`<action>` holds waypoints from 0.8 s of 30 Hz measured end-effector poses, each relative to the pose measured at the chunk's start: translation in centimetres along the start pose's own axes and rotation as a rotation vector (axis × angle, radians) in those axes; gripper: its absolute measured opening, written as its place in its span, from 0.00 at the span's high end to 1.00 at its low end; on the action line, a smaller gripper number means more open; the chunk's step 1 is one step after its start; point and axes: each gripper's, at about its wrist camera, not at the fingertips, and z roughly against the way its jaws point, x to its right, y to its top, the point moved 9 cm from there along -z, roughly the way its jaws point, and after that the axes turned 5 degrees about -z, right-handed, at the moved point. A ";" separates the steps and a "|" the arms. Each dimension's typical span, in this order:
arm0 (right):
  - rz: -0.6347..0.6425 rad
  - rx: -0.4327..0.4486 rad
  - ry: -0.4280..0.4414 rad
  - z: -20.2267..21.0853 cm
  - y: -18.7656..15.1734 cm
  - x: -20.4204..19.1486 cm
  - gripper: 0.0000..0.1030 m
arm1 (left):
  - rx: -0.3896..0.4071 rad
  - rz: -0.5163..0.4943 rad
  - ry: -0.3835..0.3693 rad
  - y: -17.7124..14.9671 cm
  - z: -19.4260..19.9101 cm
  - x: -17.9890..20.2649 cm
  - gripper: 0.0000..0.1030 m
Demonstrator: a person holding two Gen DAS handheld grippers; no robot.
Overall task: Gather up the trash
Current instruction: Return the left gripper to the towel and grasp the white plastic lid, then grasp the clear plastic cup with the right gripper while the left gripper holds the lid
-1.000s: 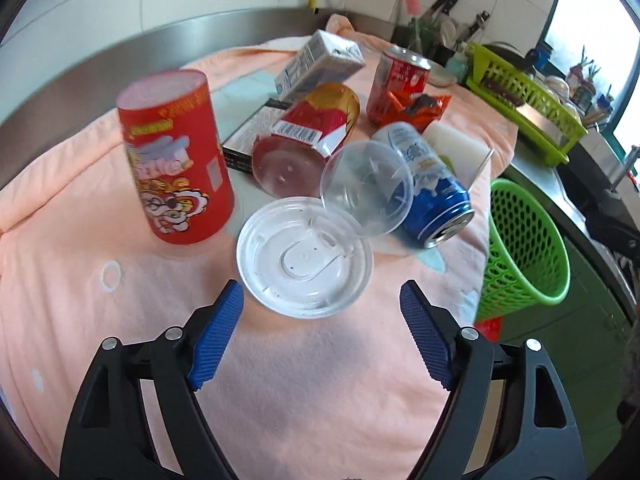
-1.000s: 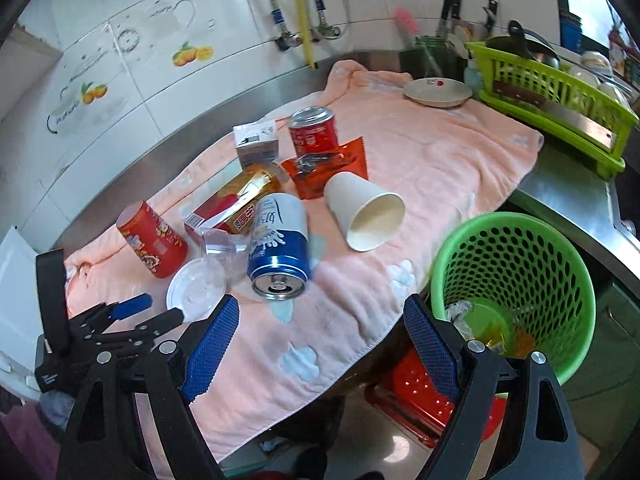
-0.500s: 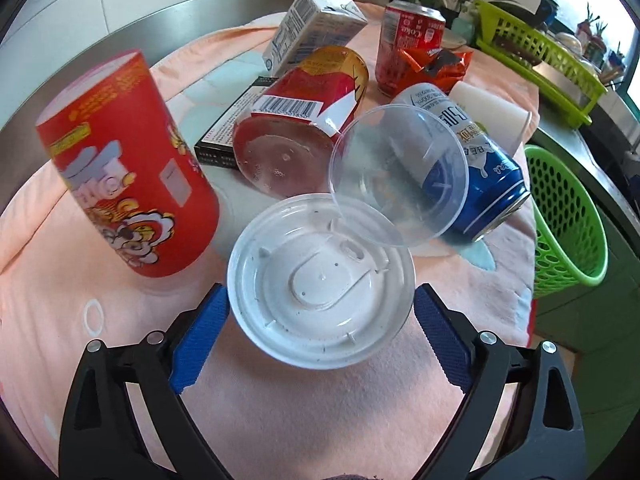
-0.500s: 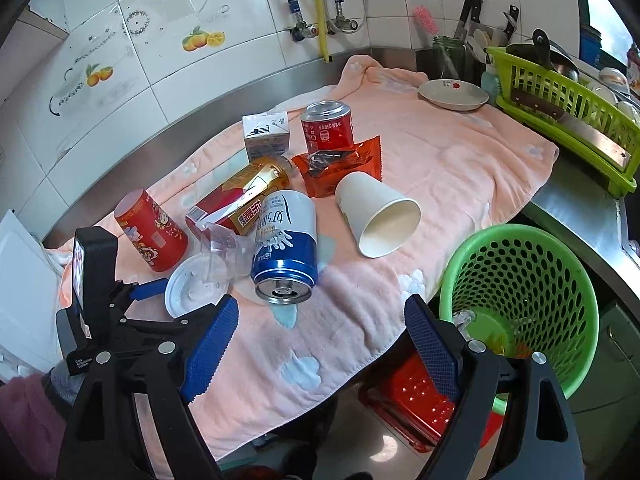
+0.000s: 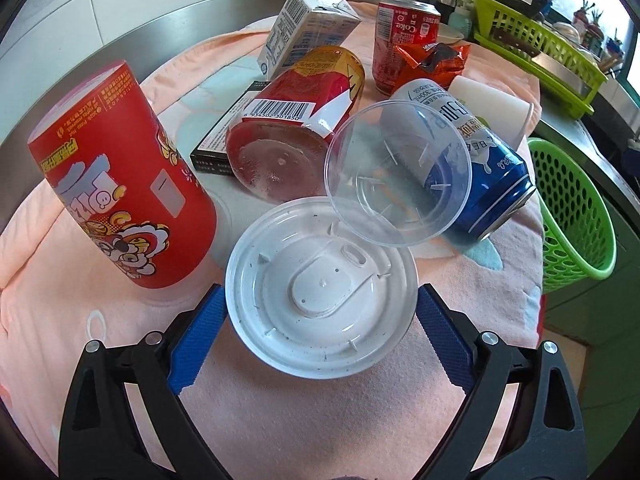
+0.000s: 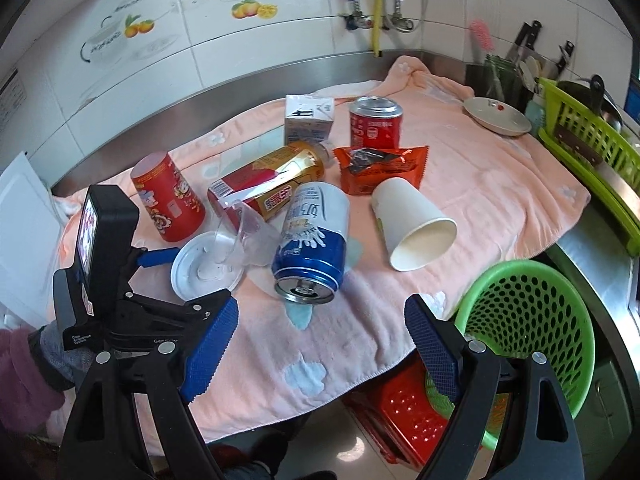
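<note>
Holding the left hand-held gripper [image 5: 320,300] low over the pink towel [image 6: 480,168] on the desk [image 6: 588,264], spread wide after just opening its jaws, with the white plastic lid [image 5: 320,276] lying flat between the two blue pads. Standing just beside the rim of the lid on both sides, not clearly pressing on it. Leaning on the far edge of the lid: a clear plastic cup [image 5: 396,172], tipped on its side. Lying behind the cup and touching it: a blue and white can [image 5: 492,184], with its open end toward the edge of the towel. Standing upright just left of the lid: a red tube [image 5: 120,176]. Lying further back: a red and gold bottle [image 5: 296,108], a small carton [image 5: 308,28], a red cola can [image 5: 404,36], an orange wrapper [image 5: 432,56] and a tipped paper cup [image 6: 412,224]. Hovering with the right hand-held gripper [image 6: 320,308] above the near edge of the towel, jaws apart and pinching nothing. Hanging beside the desk on the right: a green basket [image 6: 540,312].
</note>
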 end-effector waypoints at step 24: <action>0.315 -0.109 0.118 -7.8 2.4 -7.6 0.20 | 0.083 0.133 0.060 -3.3 6.8 -5.0 0.15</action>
